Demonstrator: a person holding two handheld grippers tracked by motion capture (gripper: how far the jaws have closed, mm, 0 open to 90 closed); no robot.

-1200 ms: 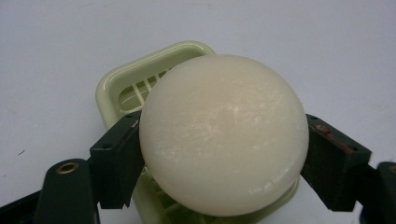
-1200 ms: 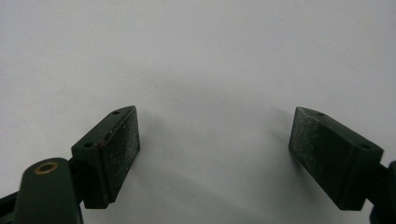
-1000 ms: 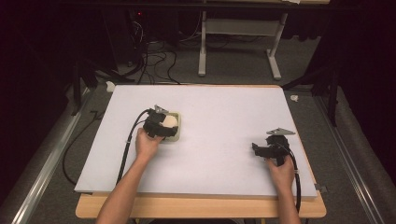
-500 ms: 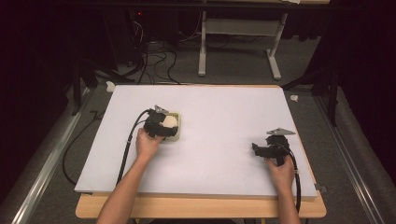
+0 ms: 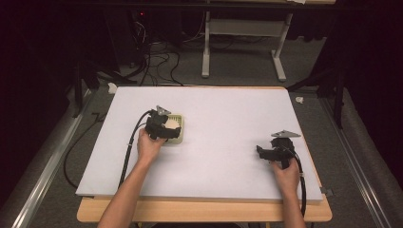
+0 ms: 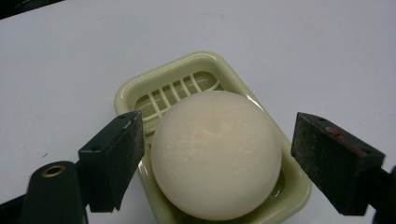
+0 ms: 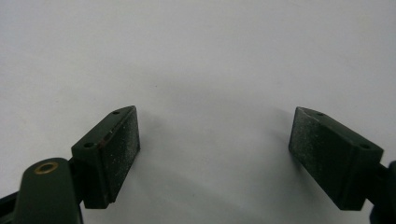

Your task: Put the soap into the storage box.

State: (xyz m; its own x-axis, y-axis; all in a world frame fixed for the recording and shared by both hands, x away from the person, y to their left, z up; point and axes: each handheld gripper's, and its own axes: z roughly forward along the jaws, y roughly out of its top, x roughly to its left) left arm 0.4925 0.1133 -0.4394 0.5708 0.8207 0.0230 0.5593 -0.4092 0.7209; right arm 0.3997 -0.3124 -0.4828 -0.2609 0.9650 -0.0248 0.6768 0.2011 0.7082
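Fixed high view, looking forward and down over the white table [image 5: 228, 123]. Gripper views close, low along own jaws; same tabletop shared.

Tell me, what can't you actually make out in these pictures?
- Soap dish: left gripper view, near end cut off by the bottom edge; round soap covers most of its grid.
- Soap and dish: high view, mostly behind the left gripper.
- Right gripper: high view, too small to judge its jaws.

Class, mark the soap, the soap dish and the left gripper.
soap [image 6: 217, 154], left gripper view, middle of its rounded top.
soap dish [image 6: 177, 91], left gripper view, slatted floor behind the soap.
left gripper [image 6: 217, 161], left gripper view, midway between its open jaws.
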